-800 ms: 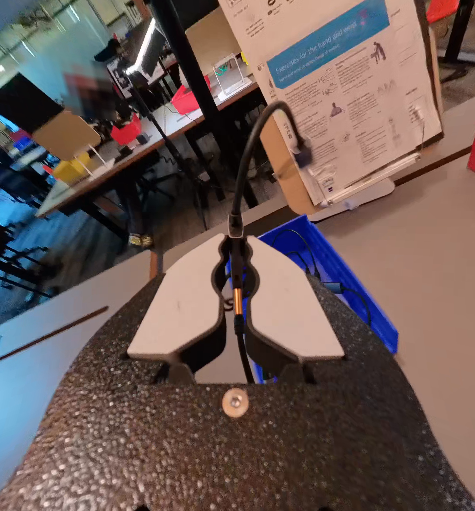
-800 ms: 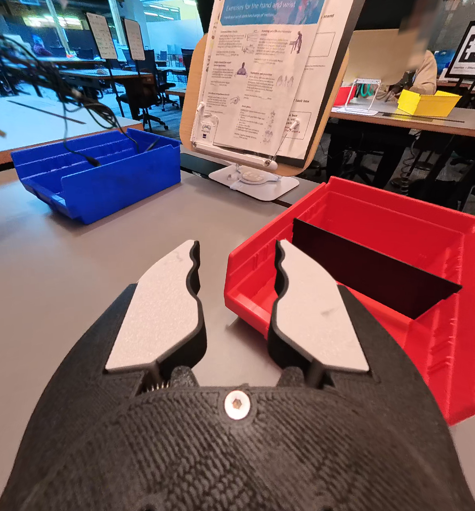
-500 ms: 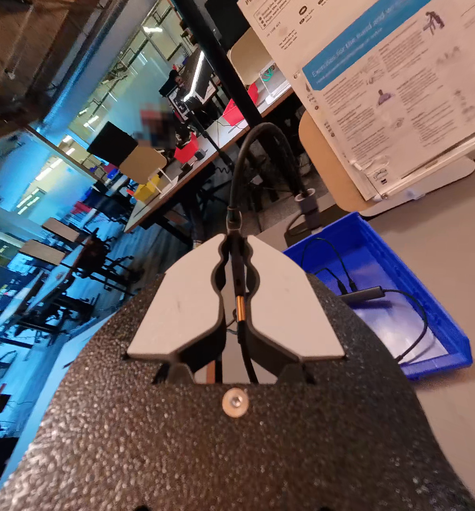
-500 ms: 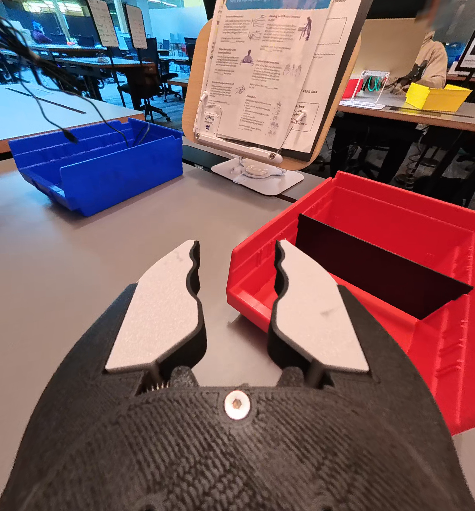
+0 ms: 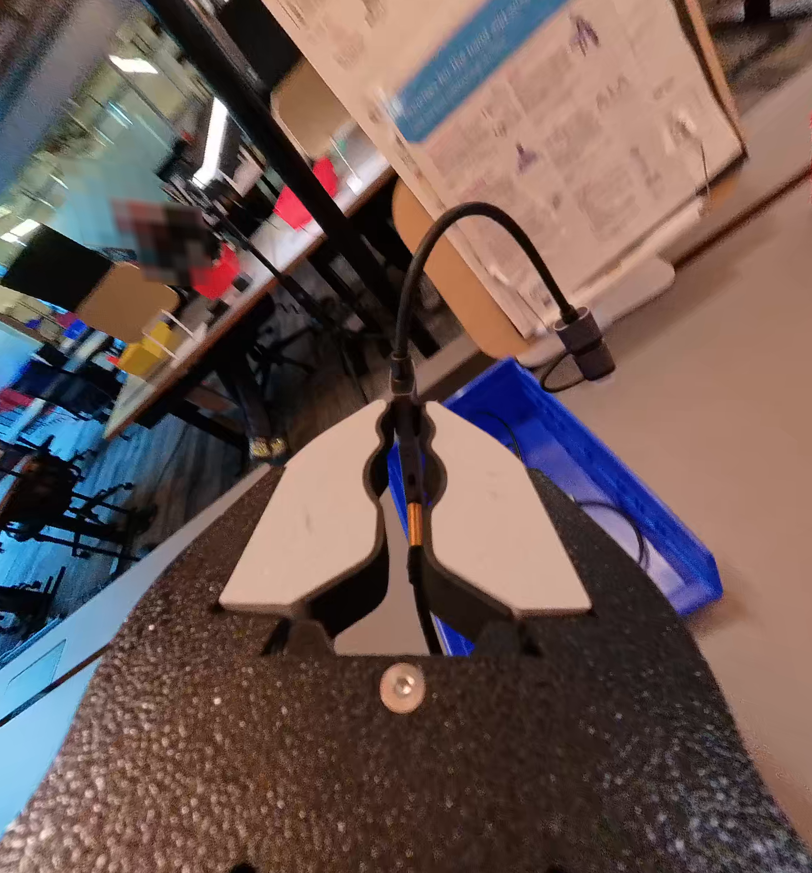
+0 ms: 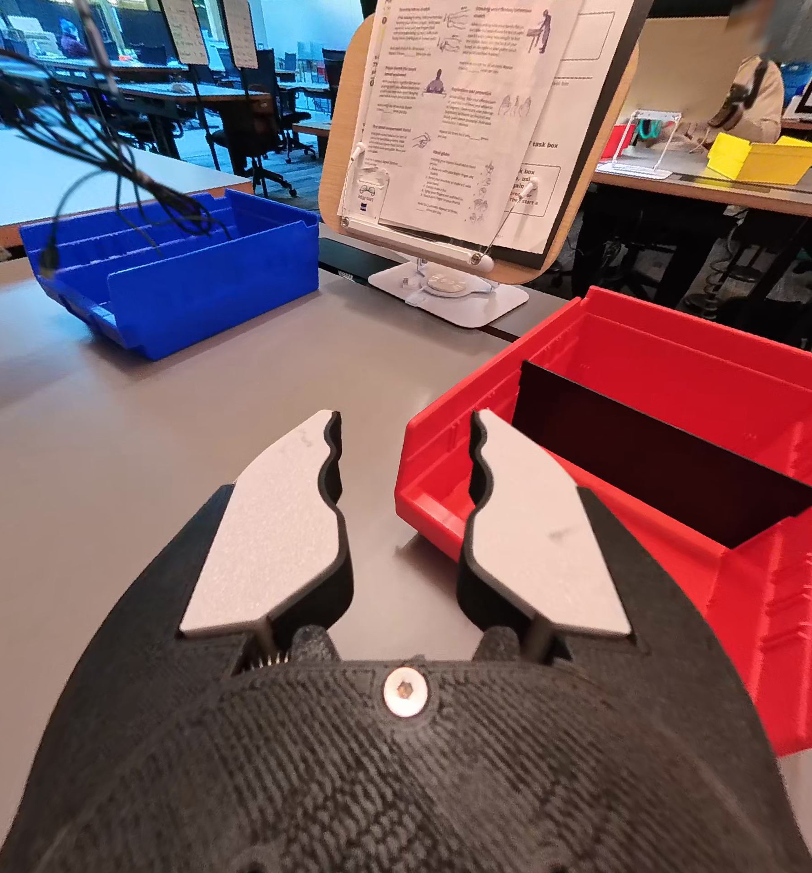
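Observation:
My left gripper [image 5: 406, 408] is shut on a black cable [image 5: 446, 226] with a gold band. The cable arches up from the fingertips and ends in a dark plug [image 5: 583, 342] that hangs in the air. Below and to the right lies a blue bin [image 5: 630, 510] with more black cables in it. My right gripper [image 6: 406, 418] is open and empty, low over the grey table [image 6: 158, 425], beside the near left corner of a red bin [image 6: 678, 472] with a black divider [image 6: 654, 458]. In the right wrist view a tangle of cables [image 6: 111, 156] hangs above the blue bin [image 6: 181, 269].
A tan document stand [image 6: 465, 141] with printed sheets stands on a white base at the back, between the two bins. It also shows in the left wrist view [image 5: 560, 118]. Other tables, chairs, a yellow bin [image 6: 763, 158] and a seated person lie beyond.
My left gripper has swung with the cable, and its plug now hangs farther right. The hanging cables have shifted over the blue bin. My right gripper has stayed open and nearly still.

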Available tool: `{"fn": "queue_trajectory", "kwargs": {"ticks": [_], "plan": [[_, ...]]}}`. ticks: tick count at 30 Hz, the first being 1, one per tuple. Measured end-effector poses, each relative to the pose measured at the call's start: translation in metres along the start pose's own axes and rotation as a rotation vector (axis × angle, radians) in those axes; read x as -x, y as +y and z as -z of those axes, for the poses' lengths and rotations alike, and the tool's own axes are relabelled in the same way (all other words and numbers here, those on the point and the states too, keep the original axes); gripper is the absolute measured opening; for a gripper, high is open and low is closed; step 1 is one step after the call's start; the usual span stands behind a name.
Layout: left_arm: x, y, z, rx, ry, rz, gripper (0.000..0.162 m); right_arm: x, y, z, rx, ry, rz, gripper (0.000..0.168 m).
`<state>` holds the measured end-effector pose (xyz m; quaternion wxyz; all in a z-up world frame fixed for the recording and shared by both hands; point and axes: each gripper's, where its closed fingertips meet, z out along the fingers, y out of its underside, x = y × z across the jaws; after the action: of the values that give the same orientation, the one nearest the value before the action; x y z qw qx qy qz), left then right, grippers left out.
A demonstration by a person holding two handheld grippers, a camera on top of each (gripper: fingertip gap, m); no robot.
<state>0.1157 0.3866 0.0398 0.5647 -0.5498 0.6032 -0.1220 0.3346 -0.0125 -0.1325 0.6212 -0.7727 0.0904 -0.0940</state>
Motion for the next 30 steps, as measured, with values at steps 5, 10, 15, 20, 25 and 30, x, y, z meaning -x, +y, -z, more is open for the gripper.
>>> {"fn": "queue_trajectory", "kwargs": {"ticks": [5,10,15,20,25,30], "plan": [[0.045,-0.062,0.049,-0.293,-0.224,0.067,0.009,-0.002,-0.001,0.0,-0.017,0.003,-0.037,0.052],[0.034,-0.084,0.066,-0.308,-0.163,-0.059,0.009,0.04,0.001,-0.022,0.004,-0.124,-0.01,0.055],[0.02,-0.077,0.074,-0.351,-0.065,-0.023,0.009,0.123,0.015,-0.052,0.079,-0.327,0.1,0.06],[0.042,-0.088,0.102,-0.397,-0.162,-0.037,0.009,0.152,0.034,-0.061,0.157,-0.346,0.285,0.06],[0.076,-0.135,0.148,-0.533,-0.255,-0.045,0.009,0.134,0.029,-0.059,0.133,-0.329,0.139,0.056],[0.078,-0.161,0.145,-0.501,-0.221,-0.086,0.009,0.116,0.03,-0.058,0.129,-0.296,0.055,0.054]]}}
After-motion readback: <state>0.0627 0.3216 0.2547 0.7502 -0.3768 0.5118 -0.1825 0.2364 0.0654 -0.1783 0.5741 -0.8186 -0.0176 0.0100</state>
